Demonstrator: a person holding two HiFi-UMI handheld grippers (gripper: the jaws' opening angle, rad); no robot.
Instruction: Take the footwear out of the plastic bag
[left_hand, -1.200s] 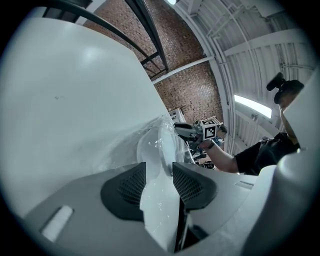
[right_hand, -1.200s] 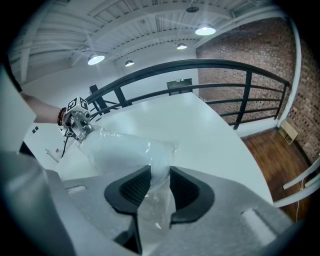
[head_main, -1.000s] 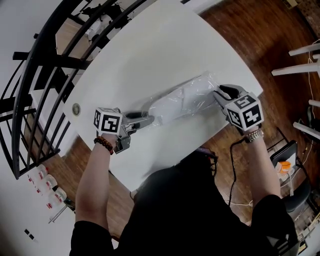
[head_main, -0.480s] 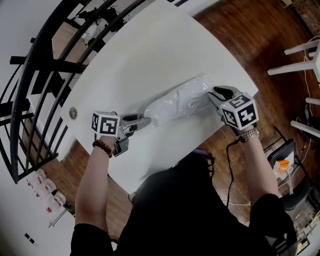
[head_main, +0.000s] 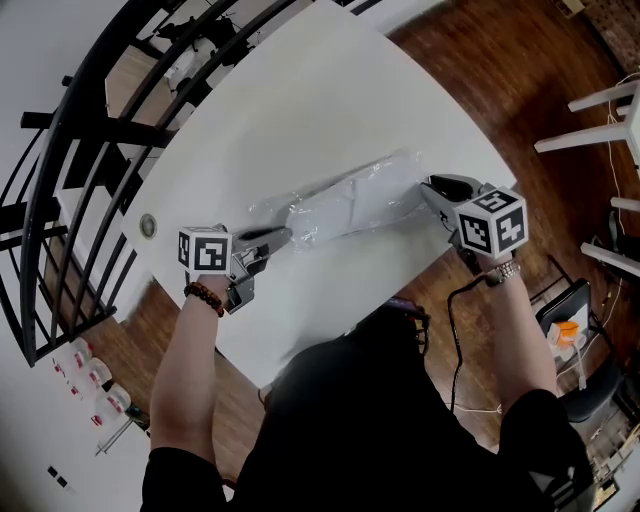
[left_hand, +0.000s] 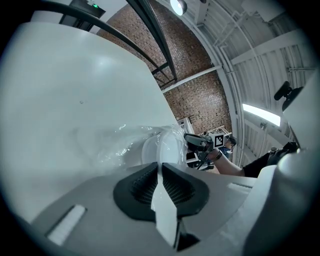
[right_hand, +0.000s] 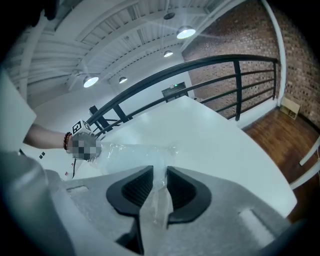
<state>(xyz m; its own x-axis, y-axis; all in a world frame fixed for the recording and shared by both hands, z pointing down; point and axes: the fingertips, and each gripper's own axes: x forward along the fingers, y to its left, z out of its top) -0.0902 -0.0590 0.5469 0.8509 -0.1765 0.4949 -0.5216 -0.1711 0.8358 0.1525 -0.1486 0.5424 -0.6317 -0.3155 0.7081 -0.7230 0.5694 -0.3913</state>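
Observation:
A clear plastic bag (head_main: 385, 180) lies stretched across the white table (head_main: 300, 100) with white footwear (head_main: 335, 212) inside it. At the bag's left end my left gripper (head_main: 284, 237) is closing, and in the left gripper view its pads (left_hand: 176, 189) pinch a white edge of the footwear (left_hand: 167, 147) that sticks out of the crinkled bag (left_hand: 112, 142). My right gripper (head_main: 428, 188) is at the bag's right end, its jaws closing too. The right gripper view shows the clear film (right_hand: 159, 197) caught between its pads (right_hand: 181, 190).
A black metal railing (head_main: 75, 150) runs along the table's far left side. A small round disc (head_main: 148, 225) sits near the table's left edge. Wooden floor (head_main: 530, 70) lies to the right, with white furniture legs (head_main: 600, 100) and a cable (head_main: 455, 330) near the table's front edge.
The bag has been pulled flatter and longer between the two grippers. The left gripper's jaws have closed at the bag's left end. The right gripper has shifted slightly to the right.

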